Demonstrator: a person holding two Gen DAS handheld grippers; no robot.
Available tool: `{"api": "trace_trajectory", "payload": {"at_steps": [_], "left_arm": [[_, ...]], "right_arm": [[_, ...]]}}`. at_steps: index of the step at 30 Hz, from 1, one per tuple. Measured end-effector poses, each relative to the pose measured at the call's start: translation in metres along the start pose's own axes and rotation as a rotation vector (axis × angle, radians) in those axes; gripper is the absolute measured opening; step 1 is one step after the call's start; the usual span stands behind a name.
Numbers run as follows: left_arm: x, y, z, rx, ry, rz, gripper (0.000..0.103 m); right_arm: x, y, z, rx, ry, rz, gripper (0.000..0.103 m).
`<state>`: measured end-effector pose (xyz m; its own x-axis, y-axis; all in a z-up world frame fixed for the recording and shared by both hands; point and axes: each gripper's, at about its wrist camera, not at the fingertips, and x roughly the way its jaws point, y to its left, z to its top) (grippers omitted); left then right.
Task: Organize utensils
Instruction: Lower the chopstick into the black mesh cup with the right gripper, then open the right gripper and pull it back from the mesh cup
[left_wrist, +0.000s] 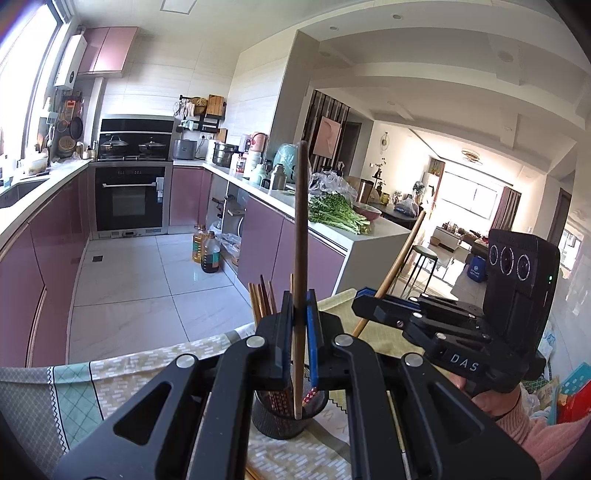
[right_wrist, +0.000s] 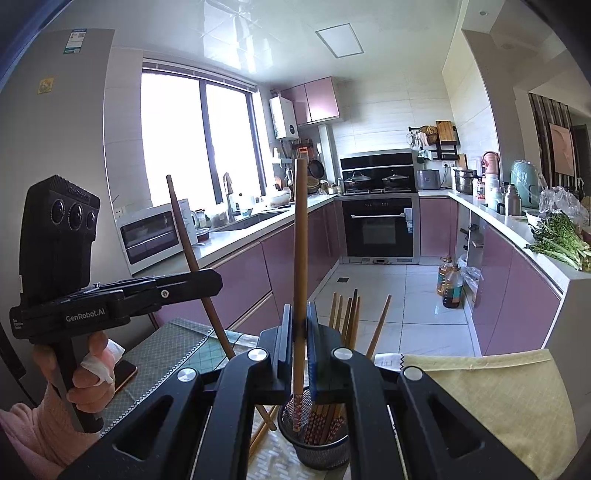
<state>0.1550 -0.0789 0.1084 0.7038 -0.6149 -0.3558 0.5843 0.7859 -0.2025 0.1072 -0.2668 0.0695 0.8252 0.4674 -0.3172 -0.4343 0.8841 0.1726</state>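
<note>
While each gripper's jaws clamp one chopstick upright, both tips sit in the mesh holder (right_wrist: 314, 439) at lower centre. Left gripper (left_wrist: 300, 325) and right gripper (right_wrist: 300, 332) seem mid-placement; next, the jaws likely need to let go.

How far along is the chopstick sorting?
Done: a bunch of chopsticks already stands in the mesh holder. In hand: the left gripper and the right gripper are each shut on one chopstick above the holder. Left: dropping both in, plus loose sticks on the table beside it.
</note>
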Motion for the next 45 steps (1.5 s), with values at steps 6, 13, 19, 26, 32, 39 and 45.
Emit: {"api": "trace_trajectory", "payload": {"at_steps": [6,13,19,26,32,39,45], "left_arm": [[0.019,-0.006,-0.003,0.028,0.023,0.034,0.007],[0.042,-0.009,-0.022,0.059,0.116,0.041,0.007],[0.058,-0.005,-0.041,0.067,0.2,0.038,0.007],[0.077,0.005,-0.045,0.06,0.265,0.043,0.007],[0.096,0.013,-0.042,0.035,0.288,0.074,0.007],[0.108,0.024,-0.052,-0.001,0.311,0.082,0.01],[0.091,0.027,-0.058,-0.006,0.27,0.114,0.02]], "right_arm": [[0.011,-0.004,-0.007,0.009,0.023,-0.013,0.006],[0.031,-0.011,-0.017,0.022,0.088,-0.022,0.006],[0.045,-0.012,-0.03,0.027,0.163,-0.008,0.006],[0.064,-0.013,-0.04,0.038,0.237,-0.013,0.006],[0.075,-0.017,-0.043,0.059,0.257,-0.022,0.006],[0.078,-0.022,-0.045,0.086,0.261,-0.043,0.008],[0.07,-0.025,-0.049,0.1,0.251,-0.04,0.008]]}}
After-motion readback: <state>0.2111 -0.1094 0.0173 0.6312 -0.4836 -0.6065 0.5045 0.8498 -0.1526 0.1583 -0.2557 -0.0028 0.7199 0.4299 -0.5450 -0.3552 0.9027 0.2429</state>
